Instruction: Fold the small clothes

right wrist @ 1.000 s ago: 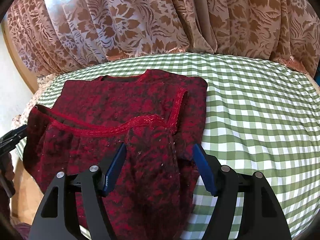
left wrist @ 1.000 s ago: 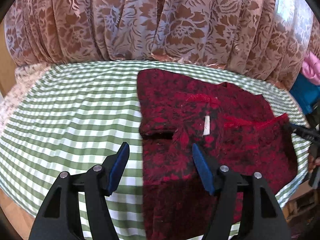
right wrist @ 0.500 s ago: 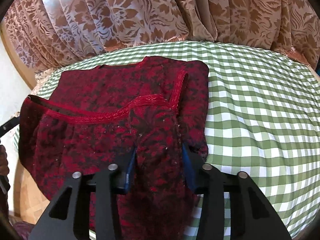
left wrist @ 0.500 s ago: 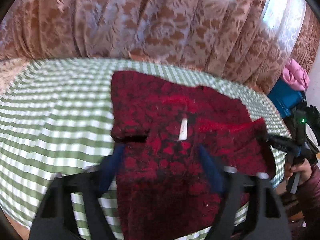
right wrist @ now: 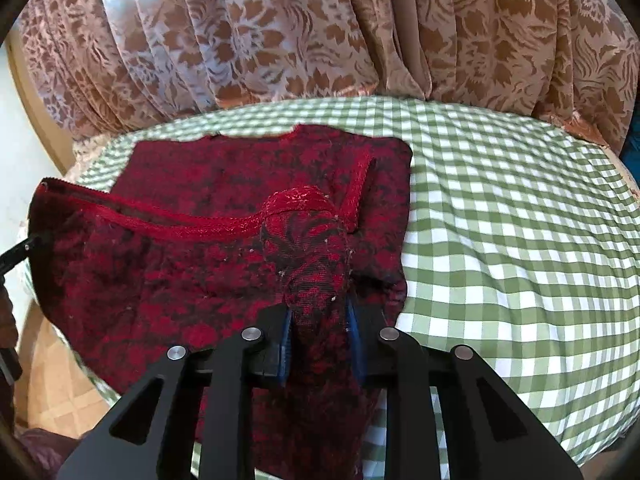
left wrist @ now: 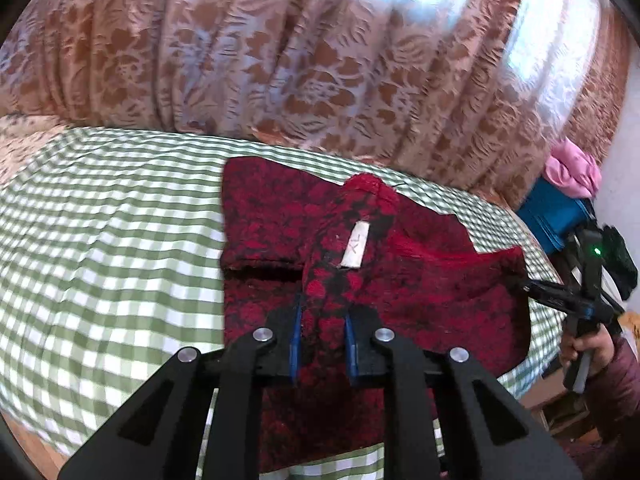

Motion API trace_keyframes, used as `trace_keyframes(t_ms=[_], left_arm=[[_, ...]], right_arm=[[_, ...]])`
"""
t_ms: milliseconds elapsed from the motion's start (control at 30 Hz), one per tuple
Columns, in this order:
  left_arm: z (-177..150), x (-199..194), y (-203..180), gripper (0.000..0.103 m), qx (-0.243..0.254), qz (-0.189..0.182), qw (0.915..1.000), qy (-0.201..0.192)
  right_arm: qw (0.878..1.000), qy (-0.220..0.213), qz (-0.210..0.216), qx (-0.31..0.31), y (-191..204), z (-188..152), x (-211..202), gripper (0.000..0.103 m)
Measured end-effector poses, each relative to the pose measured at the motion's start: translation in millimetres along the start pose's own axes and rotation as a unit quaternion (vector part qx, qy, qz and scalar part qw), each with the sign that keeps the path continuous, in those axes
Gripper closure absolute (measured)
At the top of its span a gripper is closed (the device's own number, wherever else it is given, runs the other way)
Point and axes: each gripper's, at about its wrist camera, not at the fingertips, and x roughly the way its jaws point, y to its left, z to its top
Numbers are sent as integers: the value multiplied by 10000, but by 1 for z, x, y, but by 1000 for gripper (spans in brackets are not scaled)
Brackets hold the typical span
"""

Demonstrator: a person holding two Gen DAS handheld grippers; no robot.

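Garment (right wrist: 192,280): dark red, black floral pattern, lying on the green-checked table (right wrist: 520,220), near edge hanging over the front. White size tag (left wrist: 355,245) faces up near the middle. Red trimmed hem (right wrist: 160,222) runs across the left part in the right wrist view.

Left tool (left wrist: 322,344): blue pads pressed together on a raised ridge of fabric just below the tag. Right tool (right wrist: 320,340): likewise pinching a bunched ridge of the same garment near its right side, cloth pulled up into a hump between the pads. Both grips look firm; how many layers each holds cannot be told.

Step in hand, as judged: both tools have hold of the near portion, ready to carry it up and over toward the curtain (right wrist: 320,40) side for a fold.

To do it well:
- Lift both tools together, level, so the fold line stays straight across.
- Keep the cloth taut between the two grips; slack would leave a crease.
- Carry far enough that the near edge meets the far edge, then lower before letting go.
- Watch the overhanging part; its weight may drag the garment off the table.
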Motion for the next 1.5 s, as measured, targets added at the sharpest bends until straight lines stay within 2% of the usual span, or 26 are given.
trace_keyframes(t_ms=[133, 233, 300, 433, 467, 500, 533, 567, 600, 633, 700, 800, 867, 967, 1167, 1333, 1433, 1500], left_arm=[[-4, 27, 8, 86, -29, 310, 9986, 425], [-7, 34, 10, 72, -48, 485, 9975, 517], [-7, 33, 14, 50, -120, 491, 9975, 503], [-4, 32, 24, 48, -265, 440, 9977, 444], [-5, 32, 23, 49, -236, 399, 9980, 434], [-5, 34, 21, 56, -168, 333, 9984, 433], [-6, 35, 19, 68, -139, 247, 9985, 468], [-7, 38, 18, 88, -118, 87, 9983, 570], [-9, 37, 16, 89, -100, 41, 9980, 627], [-14, 32, 15, 90, -13, -33, 9980, 633], [-25, 16, 22, 91, -94, -276, 9970, 718], [-50, -5, 38, 91, -359, -502, 9944, 858], [-65, -10, 42, 91, -455, -471, 9931, 969], [-75, -10, 44, 91, -665, -454, 9918, 989], [-45, -12, 39, 90, -639, -530, 9940, 709], [-12, -25, 32, 90, -487, -692, 9964, 79], [8, -19, 30, 90, -445, -627, 9969, -176], [22, -8, 29, 90, -474, -454, 9976, -229]], right_arm=[[9999, 43, -15, 145, -4, -3, 4, 82], [9998, 94, -30, 169, -3, -6, 11, 80], [9997, 121, -32, 206, -5, -9, 10, 60], [9996, 92, -62, 275, -12, -16, 2, 59], [9995, 79, -48, 289, -13, -17, 0, 59], [9996, 51, -42, 281, -12, -19, -1, 59], [9996, 33, -60, 267, -12, -19, -1, 59], [9996, 54, -68, 278, -11, -21, 1, 59], [9994, 146, -21, 323, -11, -22, 3, 71], [9991, 267, 44, 339, -11, -24, 5, 81], [9989, 423, 122, 180, -9, -33, 1, 85], [9963, 714, 415, 240, -18, -54, -12, 86], [9941, 836, 621, 297, -23, -68, -20, 86], [9932, 923, 644, 288, -20, -75, -19, 86], [9964, 749, 369, 175, -13, -57, -11, 86], [9989, 161, 354, 254, -18, -37, -30, 86], [9986, -158, 278, 411, -25, -20, -32, 86], [9980, -310, 215, 499, -28, -7, -29, 88]])
